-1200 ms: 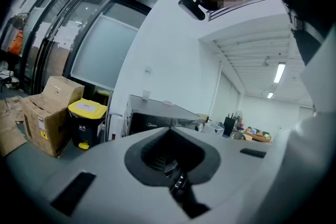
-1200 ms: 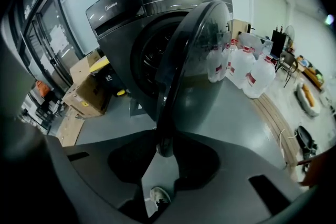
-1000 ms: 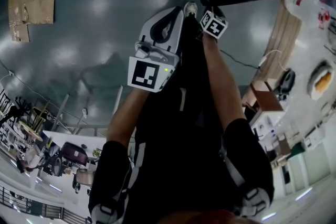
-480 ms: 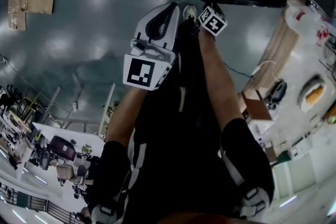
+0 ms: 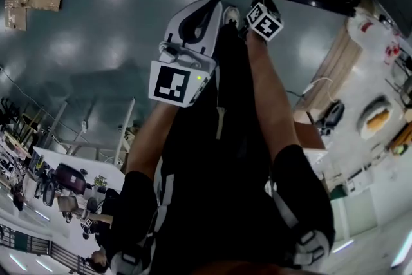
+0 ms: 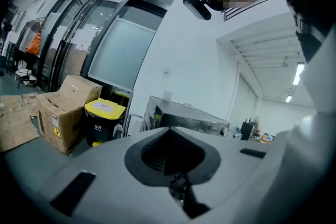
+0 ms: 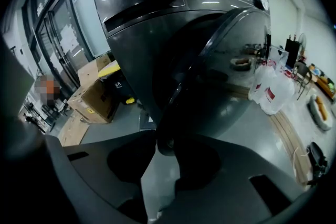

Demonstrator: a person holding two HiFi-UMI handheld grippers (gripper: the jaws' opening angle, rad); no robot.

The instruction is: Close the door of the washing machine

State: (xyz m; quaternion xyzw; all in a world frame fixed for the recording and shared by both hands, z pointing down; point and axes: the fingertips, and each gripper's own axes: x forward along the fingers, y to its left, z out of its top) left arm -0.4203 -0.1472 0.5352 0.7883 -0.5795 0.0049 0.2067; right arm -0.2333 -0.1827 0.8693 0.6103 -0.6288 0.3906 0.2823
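right gripper view: door (image 7: 226, 76) hangs open on the washer (image 7: 147, 13), its rim at my spread, empty right tongs (image 7: 165, 140). i'd push squarely on the rim till it latches; left tongs (image 6: 170, 136) clenched on nothing.

Glossy washing machine (image 7: 152, 13); mirror-smooth door (image 7: 231, 76); floor (image 5: 96, 29) smooth, shiny; cardboard box (image 6: 65, 110) matt.

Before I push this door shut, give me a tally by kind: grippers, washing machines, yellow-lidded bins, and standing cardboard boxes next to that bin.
Grippers: 2 (left gripper, right gripper)
Washing machine: 1
Yellow-lidded bin: 1
Standing cardboard box: 1
Total: 5
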